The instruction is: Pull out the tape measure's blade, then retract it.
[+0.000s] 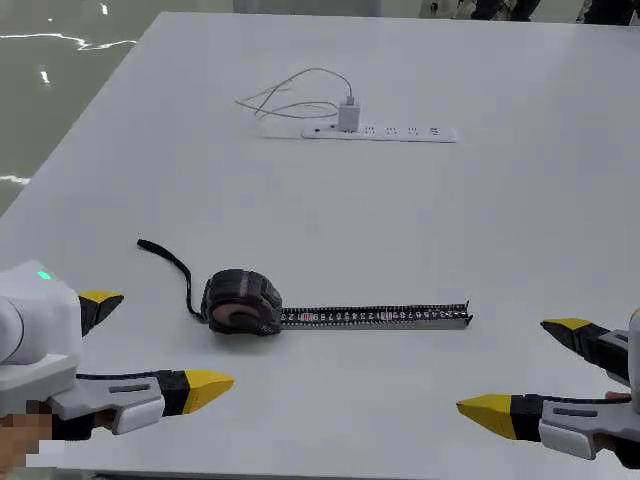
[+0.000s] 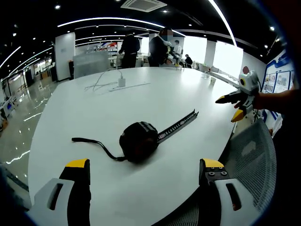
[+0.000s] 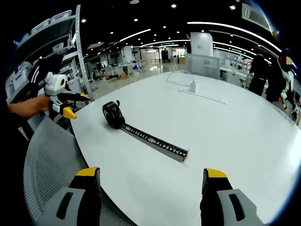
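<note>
A black tape measure lies on the white table, its blade drawn out to the right and its black wrist strap trailing left. In the left gripper view the tape measure sits just ahead of the jaws, blade running toward the far right. My left gripper stands open at the near left, apart from the case. At the near right my right gripper is open, holding nothing, a short way from the blade tip. The case lies beyond it.
A white power strip with a plugged charger and coiled white cable lies at the far middle of the table. A grey mesh chair back stands at the near edge. People stand beyond the table's far end.
</note>
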A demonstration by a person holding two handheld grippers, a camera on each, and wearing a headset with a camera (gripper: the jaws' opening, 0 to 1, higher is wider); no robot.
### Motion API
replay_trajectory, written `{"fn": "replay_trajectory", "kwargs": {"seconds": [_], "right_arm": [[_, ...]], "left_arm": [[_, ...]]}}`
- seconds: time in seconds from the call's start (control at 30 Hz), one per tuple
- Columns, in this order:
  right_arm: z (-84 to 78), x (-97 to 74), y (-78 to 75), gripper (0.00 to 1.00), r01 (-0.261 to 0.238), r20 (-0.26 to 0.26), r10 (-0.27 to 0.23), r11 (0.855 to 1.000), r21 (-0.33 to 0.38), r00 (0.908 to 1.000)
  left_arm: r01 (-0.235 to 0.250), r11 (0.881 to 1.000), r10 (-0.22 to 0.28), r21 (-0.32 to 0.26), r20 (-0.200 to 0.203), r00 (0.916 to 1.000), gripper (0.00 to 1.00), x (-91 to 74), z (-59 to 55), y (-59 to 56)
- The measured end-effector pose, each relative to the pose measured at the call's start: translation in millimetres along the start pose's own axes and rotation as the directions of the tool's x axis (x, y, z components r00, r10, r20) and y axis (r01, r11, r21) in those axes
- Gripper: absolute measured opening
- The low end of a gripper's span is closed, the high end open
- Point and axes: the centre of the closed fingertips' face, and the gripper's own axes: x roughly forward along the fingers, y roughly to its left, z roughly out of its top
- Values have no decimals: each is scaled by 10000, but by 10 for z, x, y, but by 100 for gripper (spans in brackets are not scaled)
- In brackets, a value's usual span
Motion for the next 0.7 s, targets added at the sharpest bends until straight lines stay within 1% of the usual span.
{"fn": "replay_trajectory", "kwargs": {"seconds": [0.33, 0.43, 0.7], "right_arm": [[-17, 9, 6, 88, -58, -34, 58, 10000, 12, 10000], [-16, 10, 5, 88, -64, -29, 64, 10000, 12, 10000], [-24, 27, -7, 88, -98, -44, 99, 10000, 16, 9999]], "left_arm": [[-4, 10000, 4, -25, 22, 10000, 94, 1, 5, -13], [-42, 10000, 42, 23, -5, 10000, 94, 3, 5, -9], [-174, 9998, 174, -87, -19, 9998, 93, 18, 8, -16]]}}
